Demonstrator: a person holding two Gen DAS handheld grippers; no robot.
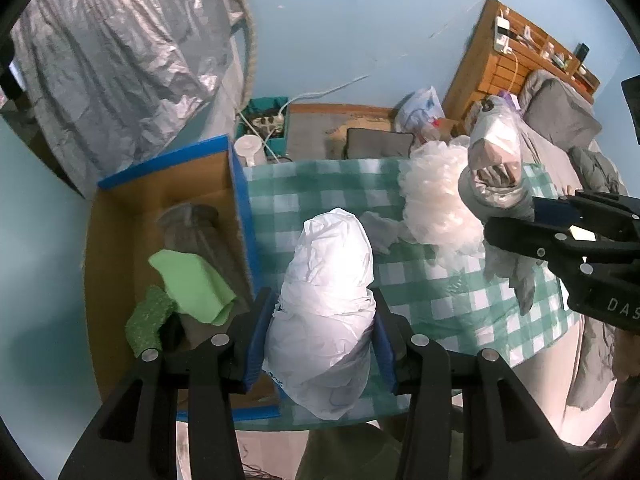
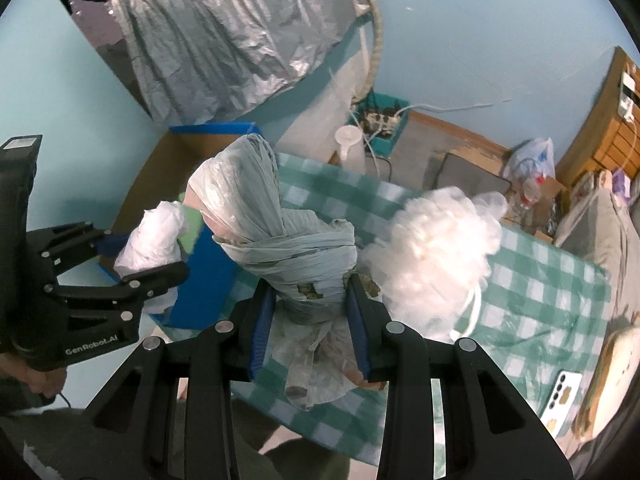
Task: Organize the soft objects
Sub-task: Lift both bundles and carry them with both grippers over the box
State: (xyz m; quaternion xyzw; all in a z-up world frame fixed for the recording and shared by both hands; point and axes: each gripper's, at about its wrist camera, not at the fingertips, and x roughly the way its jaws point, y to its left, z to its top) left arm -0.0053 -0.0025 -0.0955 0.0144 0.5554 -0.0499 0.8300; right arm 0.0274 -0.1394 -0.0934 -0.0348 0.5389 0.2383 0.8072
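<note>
Left gripper [image 1: 320, 316] clamped on a crumpled white plastic bag bundle [image 1: 326, 304], held above the green-and-white checked tablecloth [image 1: 440, 292]. Open blue-edged cardboard box [image 1: 168, 216] beside it, folded light-green cloth [image 1: 194, 286] inside. Right gripper [image 1: 532, 216] grips a grey plastic-wrapped bundle [image 1: 494, 168] near a fluffy white plastic heap [image 1: 436, 200].

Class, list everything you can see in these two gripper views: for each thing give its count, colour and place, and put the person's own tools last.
white bag bundle: one, white, held between the left gripper's fingers
grey bag bundle: one, grey-green, held between the right gripper's fingers
fluffy white bundle: one, white, on the table
checked tablecloth: one, green and white, over the table
cardboard box: one, brown with blue edges, left of the table
green cloths: two, light and dark green, in the box
phone: one, white, at the table's right edge
left gripper: black, blue pads
right gripper: black, blue pads
</note>
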